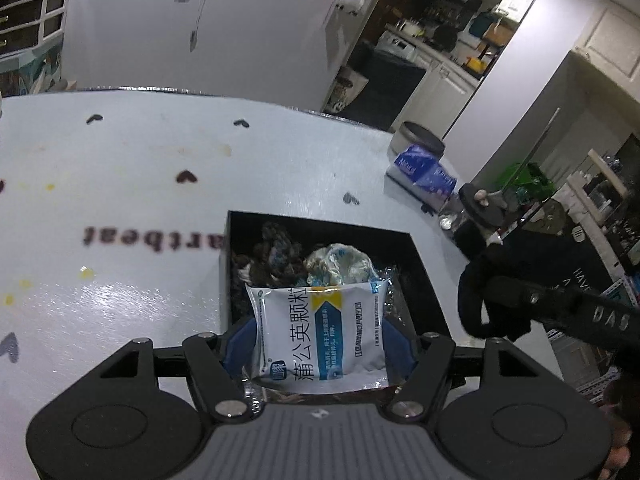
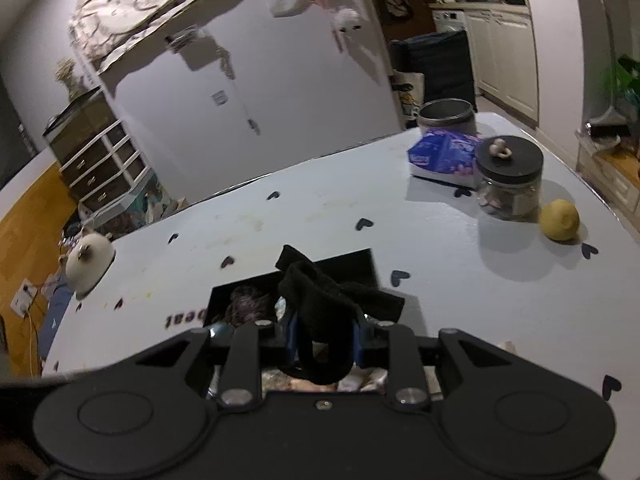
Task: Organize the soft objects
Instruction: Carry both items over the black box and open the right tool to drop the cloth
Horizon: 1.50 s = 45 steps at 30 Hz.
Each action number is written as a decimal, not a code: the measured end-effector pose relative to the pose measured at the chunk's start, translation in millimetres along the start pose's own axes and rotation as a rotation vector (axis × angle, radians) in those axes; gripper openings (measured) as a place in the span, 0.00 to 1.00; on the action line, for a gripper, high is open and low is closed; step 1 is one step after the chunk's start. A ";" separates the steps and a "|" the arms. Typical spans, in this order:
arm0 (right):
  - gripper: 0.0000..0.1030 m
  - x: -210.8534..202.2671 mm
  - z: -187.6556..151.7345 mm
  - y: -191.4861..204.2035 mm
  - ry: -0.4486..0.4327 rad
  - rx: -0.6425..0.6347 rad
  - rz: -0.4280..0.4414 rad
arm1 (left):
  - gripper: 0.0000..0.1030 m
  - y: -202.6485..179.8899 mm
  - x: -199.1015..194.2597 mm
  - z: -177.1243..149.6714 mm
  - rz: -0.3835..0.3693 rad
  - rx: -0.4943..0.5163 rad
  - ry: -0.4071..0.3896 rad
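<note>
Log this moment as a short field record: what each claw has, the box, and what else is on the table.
left claw: shut on white medicine sachet, over the box
right claw: shut on black cloth, over the box
black box: open, holds crumpled soft items and wrappers
table: pale, with heart prints
other items: lidded glass jar, lemon, blue tissue pack, metal pot

worktop (image 2: 400, 208): pale blue-white, dark heart prints, dark lettering
box (image 1: 416, 256): black
sachet (image 1: 320, 332): white, blue and yellow panel, dark characters
sock (image 2: 320, 296): black
tissue pack (image 2: 444, 152): blue-purple
jar lid (image 2: 510, 156): black
lemon (image 2: 559, 220): yellow
</note>
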State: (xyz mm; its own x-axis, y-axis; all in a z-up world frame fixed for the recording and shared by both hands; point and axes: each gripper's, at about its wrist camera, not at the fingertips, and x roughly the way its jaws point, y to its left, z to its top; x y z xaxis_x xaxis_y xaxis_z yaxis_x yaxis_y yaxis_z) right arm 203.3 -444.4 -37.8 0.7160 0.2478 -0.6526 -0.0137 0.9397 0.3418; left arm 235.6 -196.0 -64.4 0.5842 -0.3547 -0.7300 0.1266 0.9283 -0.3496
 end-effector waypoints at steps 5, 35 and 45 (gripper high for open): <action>0.26 24.3 16.3 -8.9 0.020 0.103 0.002 | 0.91 -3.8 19.1 -0.1 0.036 0.001 0.021; 0.06 101.8 11.4 30.3 0.274 -0.298 -0.089 | 0.42 9.0 39.6 -6.6 -0.170 0.313 0.274; 0.04 123.9 -2.1 21.6 0.328 -0.330 -0.066 | 0.42 4.2 68.0 -0.2 -0.084 0.299 0.229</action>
State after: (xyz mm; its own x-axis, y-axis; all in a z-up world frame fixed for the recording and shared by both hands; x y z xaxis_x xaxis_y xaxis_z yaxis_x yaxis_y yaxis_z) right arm 290.2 -392.8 -112.7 0.4648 0.1964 -0.8634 -0.2346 0.9676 0.0938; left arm 275.6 -216.2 -115.6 0.3721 -0.4150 -0.8302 0.4140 0.8748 -0.2517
